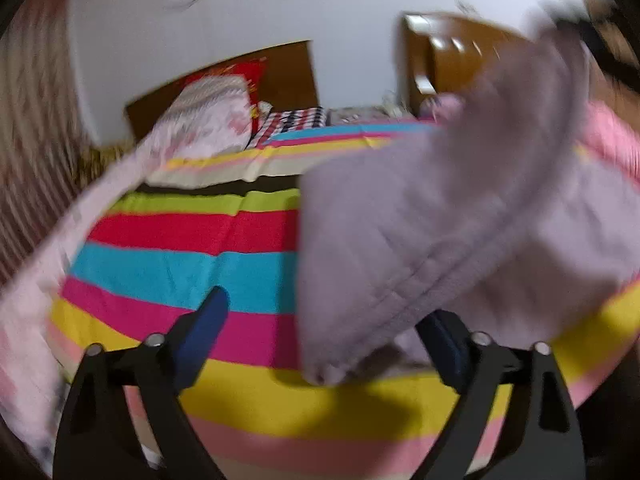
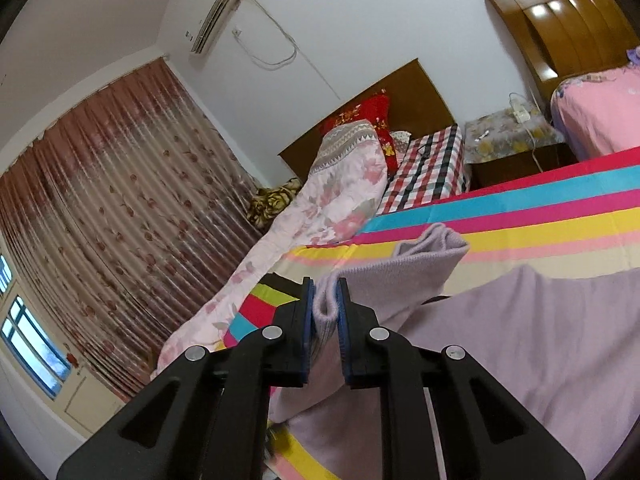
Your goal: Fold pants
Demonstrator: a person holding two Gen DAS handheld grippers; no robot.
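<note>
The right gripper [image 2: 325,300] pinches a hem of the lilac pants [image 2: 520,340]; the left gripper [image 1: 328,320] gapes empty. Soft, light knit, droops freely, so best held at hems.

Lots of colours on my bed

My pants [image 2: 520,340] are soft light purple, all one colour. The bed sheet [image 2: 540,216] has wide stripes: red, blue, pink, yellow, light pink, cream, black and bright green. My right gripper [image 2: 325,304] is black with blue pads [image 2: 307,316], and so is my left gripper [image 1: 320,320]. The quilt [image 2: 320,208] is pale pink with pink flowers and a grey zigzag edge. The pillow [image 2: 368,114] is red with gold flowers. One cloth [image 2: 428,164] has red, black and white checks. The curtain [image 2: 112,208] is brownish pink with flowers. The headboard [image 2: 560,16] is shiny brown wood.
</note>
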